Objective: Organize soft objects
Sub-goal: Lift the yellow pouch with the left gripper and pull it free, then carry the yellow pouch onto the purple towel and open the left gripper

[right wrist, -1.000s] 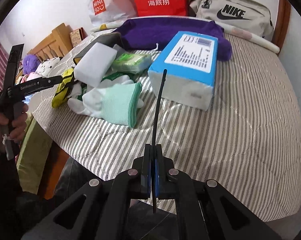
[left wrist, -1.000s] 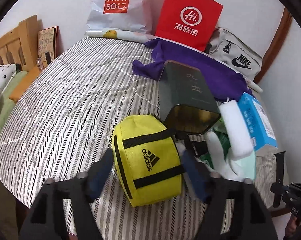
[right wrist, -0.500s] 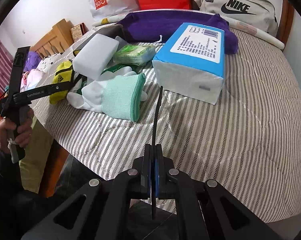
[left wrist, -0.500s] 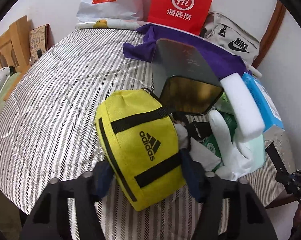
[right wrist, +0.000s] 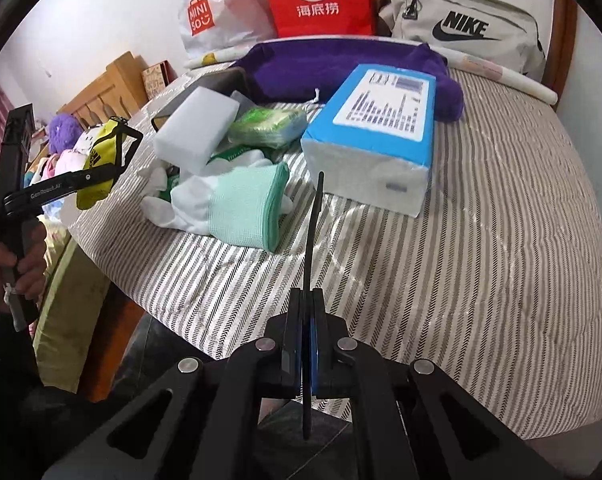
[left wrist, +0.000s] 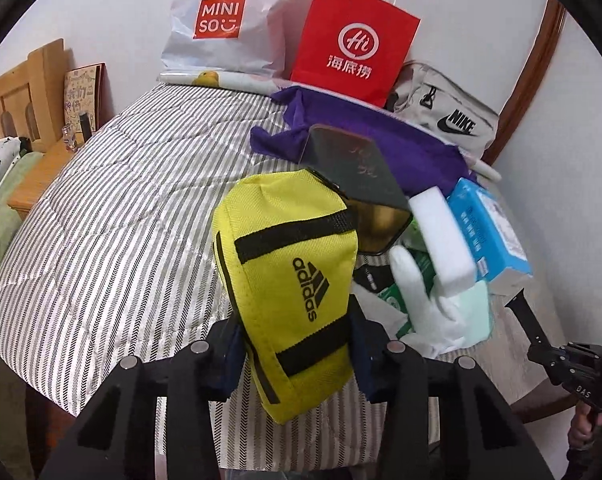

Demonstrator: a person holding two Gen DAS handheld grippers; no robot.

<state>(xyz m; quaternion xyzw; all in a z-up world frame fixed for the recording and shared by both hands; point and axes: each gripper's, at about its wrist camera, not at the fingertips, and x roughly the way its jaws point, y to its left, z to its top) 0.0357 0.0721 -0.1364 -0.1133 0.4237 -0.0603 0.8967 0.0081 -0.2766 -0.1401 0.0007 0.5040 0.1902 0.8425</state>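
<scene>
My left gripper is shut on a yellow Adidas pouch and holds it up above the striped bed; the pouch also shows in the right wrist view. My right gripper is shut on a thin black strap over the bed's near edge. A pile lies beside it: white and mint gloves, a white sponge block, a green packet, a blue tissue pack and a purple cloth.
A dark tin box stands behind the pouch. A Miniso bag, a red paper bag and a grey Nike bag line the wall. A wooden headboard is at the left.
My left gripper closed on the yellow pouch and lifted it off the bed. My right gripper stayed shut on the strap and moved a little closer to the pile.
</scene>
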